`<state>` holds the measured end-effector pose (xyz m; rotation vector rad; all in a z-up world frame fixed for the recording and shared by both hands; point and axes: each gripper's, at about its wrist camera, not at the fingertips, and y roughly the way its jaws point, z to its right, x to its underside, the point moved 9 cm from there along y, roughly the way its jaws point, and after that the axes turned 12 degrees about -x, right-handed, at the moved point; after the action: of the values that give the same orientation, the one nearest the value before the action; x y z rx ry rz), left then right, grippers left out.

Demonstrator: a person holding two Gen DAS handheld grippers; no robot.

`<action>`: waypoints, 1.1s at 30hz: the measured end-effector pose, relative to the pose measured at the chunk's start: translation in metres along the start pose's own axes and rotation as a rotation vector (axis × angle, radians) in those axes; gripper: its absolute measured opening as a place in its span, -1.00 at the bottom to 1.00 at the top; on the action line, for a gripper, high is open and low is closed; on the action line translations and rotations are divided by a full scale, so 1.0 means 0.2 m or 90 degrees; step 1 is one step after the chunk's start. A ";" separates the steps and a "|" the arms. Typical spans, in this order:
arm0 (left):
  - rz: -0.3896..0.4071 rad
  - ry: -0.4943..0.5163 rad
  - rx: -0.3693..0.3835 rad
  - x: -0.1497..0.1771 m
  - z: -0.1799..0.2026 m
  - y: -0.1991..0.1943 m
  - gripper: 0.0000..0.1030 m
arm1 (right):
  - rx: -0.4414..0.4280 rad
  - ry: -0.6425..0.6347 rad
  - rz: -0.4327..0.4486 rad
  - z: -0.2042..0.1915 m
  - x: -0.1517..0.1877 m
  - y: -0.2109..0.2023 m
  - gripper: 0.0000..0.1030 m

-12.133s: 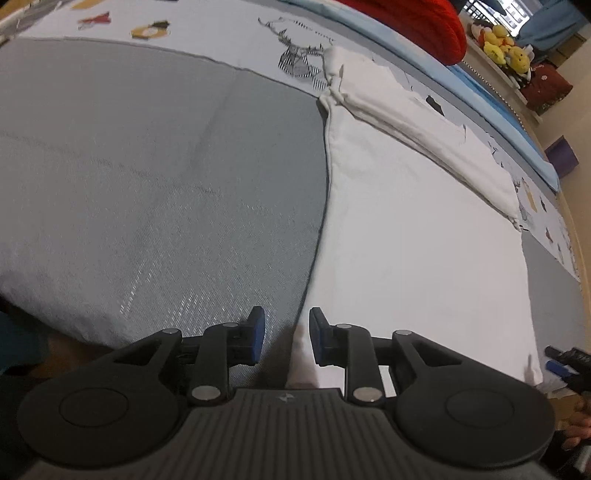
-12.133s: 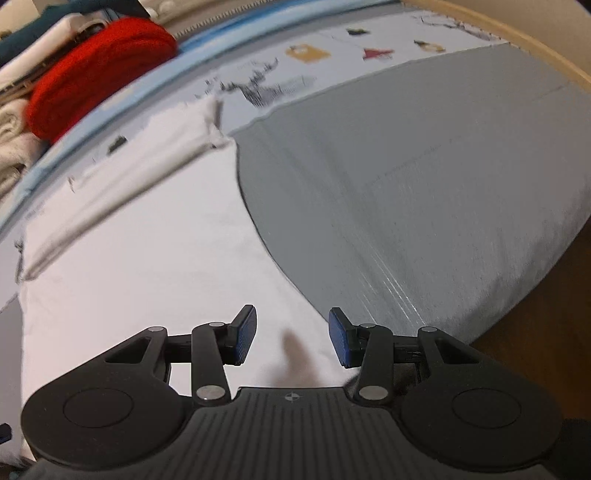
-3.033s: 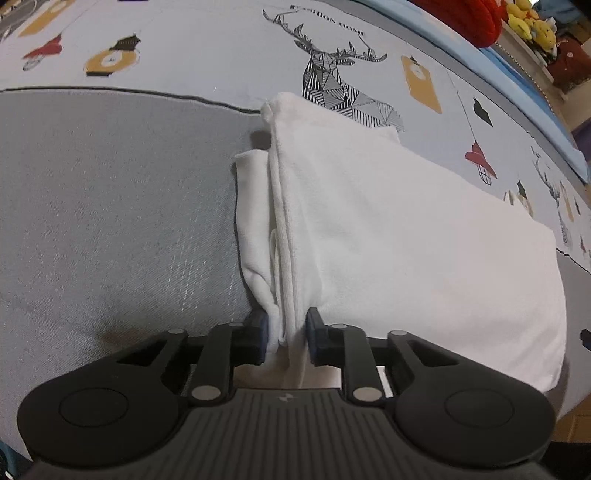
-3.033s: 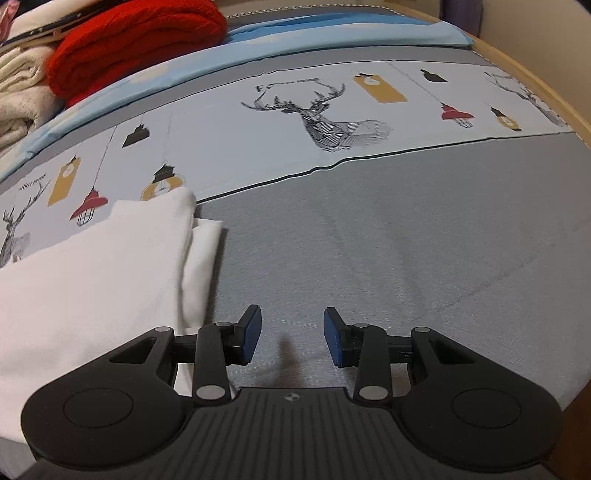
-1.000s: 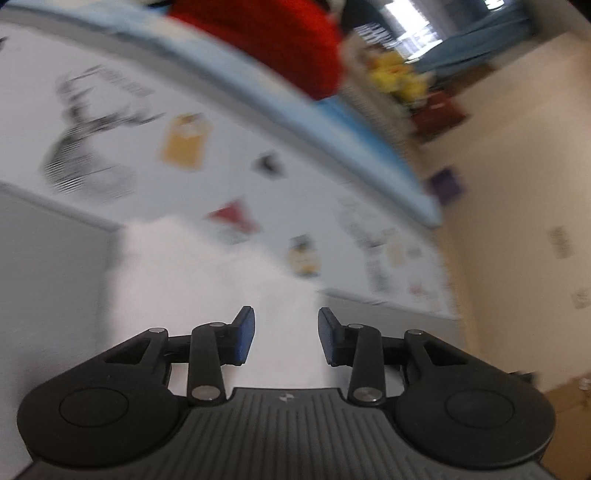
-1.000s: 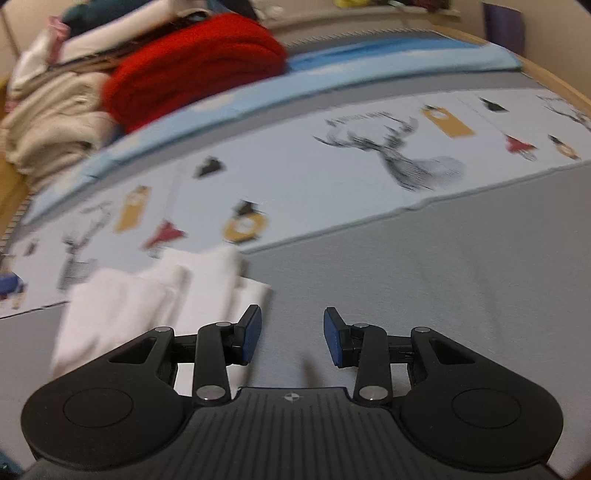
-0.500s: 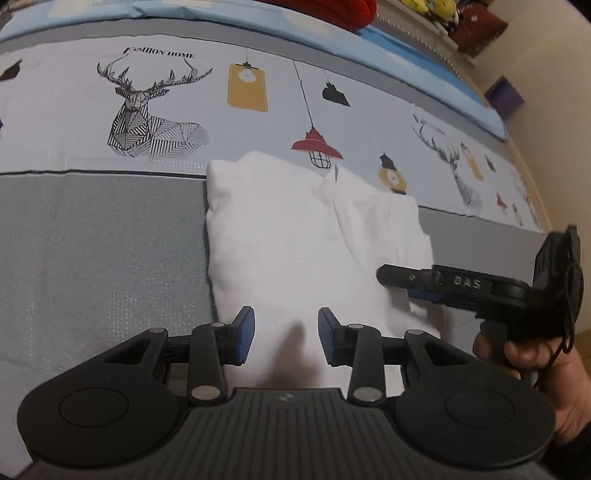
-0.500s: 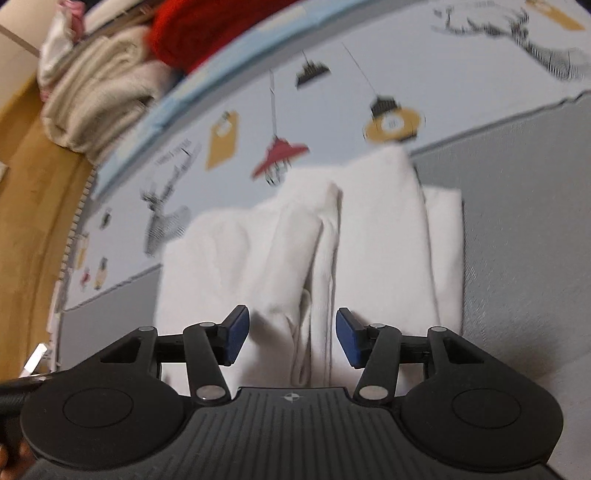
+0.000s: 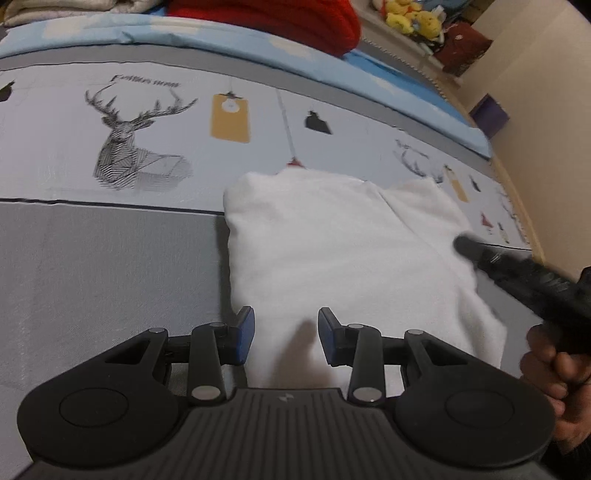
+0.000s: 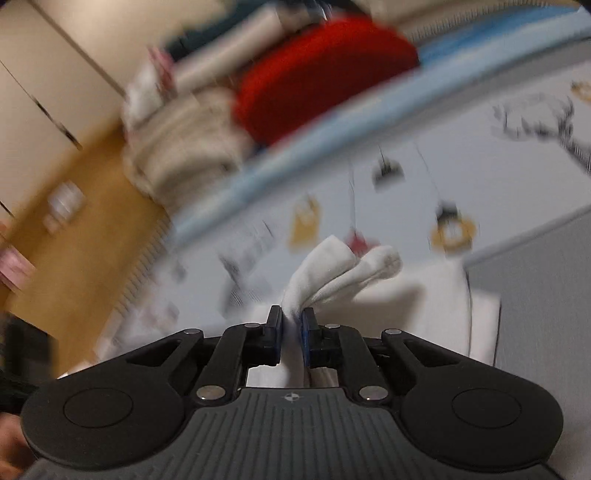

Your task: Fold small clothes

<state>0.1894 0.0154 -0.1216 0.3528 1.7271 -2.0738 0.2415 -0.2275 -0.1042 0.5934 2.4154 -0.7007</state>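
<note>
Jaws spread wide on left gripper (image 9: 286,334), blue pads apart w/ nothing between, hovering over near edge of folded white garment (image 9: 343,251). Jaws pressed together on right gripper (image 10: 291,334), pinching a bunched fold of same white garment (image 10: 332,273), two rolled lobes of cloth sticking up past the fingertips. Garment lying on bedsheet (image 9: 110,258), straddling the border between grey area and pale printed band; folded into a compact block, a second layer overlapping on far right side. Deer print (image 9: 136,144) on the sheet to left of garment, well apart; yellow tag print (image 9: 229,118) beyond it. Right gripper (image 9: 517,273) seen from left wrist cam as blurred black body reaching in over garment's right edge, held by right hand (image 9: 554,373) at frame edge. Red knit item (image 9: 277,18) at back on blue strip, plush toys (image 9: 406,18) further right. Right wrist view heavily motion-blurred; red item (image 10: 317,77) and beige folded pile (image 10: 181,147) just about made out at back.
</note>
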 end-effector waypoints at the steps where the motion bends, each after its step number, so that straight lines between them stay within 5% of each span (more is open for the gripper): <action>1: -0.001 0.004 0.003 0.00 0.02 0.00 -0.21 | 0.036 -0.011 -0.014 0.05 0.00 -0.02 -0.80; 4: -0.009 0.015 0.001 0.02 0.05 0.02 -0.21 | 0.204 0.018 -0.100 0.31 0.10 -0.03 -0.90; 6: -0.012 0.015 0.004 0.03 0.08 0.03 -0.21 | 0.254 0.033 -0.072 0.39 0.07 -0.10 -1.00; 9: -0.014 0.023 0.007 0.04 0.11 0.04 -0.21 | 0.230 0.043 -0.021 0.39 0.00 -0.17 -1.00; 14: -0.043 0.025 -0.021 0.06 0.09 0.09 -0.21 | 0.170 0.080 -0.084 0.37 0.09 -0.15 -0.92; 15: -0.052 0.026 -0.028 0.07 0.08 0.11 -0.21 | 0.150 0.079 -0.095 0.35 0.10 -0.13 -0.74; 16: -0.058 0.025 -0.031 0.08 0.08 0.12 -0.21 | 0.140 0.072 -0.110 0.33 0.12 -0.12 -0.29; 18: -0.064 0.026 -0.028 0.09 0.08 0.14 -0.21 | 0.153 0.053 -0.147 0.31 0.17 -0.11 0.08; 20: -0.068 0.032 -0.026 0.10 0.10 0.15 -0.21 | 0.175 0.045 -0.210 0.34 0.25 -0.08 0.00; 22: -0.071 0.037 -0.030 0.11 0.12 0.17 -0.21 | 0.171 0.044 -0.254 0.34 0.32 -0.07 -0.52; 24: -0.073 0.041 -0.033 0.11 0.12 0.18 -0.21 | 0.158 0.017 -0.238 0.29 0.28 -0.08 -0.78; 28: -0.114 0.091 -0.063 0.19 0.13 0.26 -0.15 | 0.113 0.083 -0.167 0.30 0.17 -0.20 -0.82; 31: -0.160 0.191 -0.134 0.30 0.14 0.36 -0.05 | 0.190 0.083 -0.238 0.42 0.28 -0.17 -0.81; 33: -0.152 0.201 -0.129 0.30 0.16 0.35 -0.07 | 0.200 0.043 -0.256 0.40 0.29 -0.15 -0.78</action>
<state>0.1711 -0.0343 -0.2040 0.4501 2.2440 -2.0619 0.2117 -0.2827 -0.1869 0.2472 2.5336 -1.2607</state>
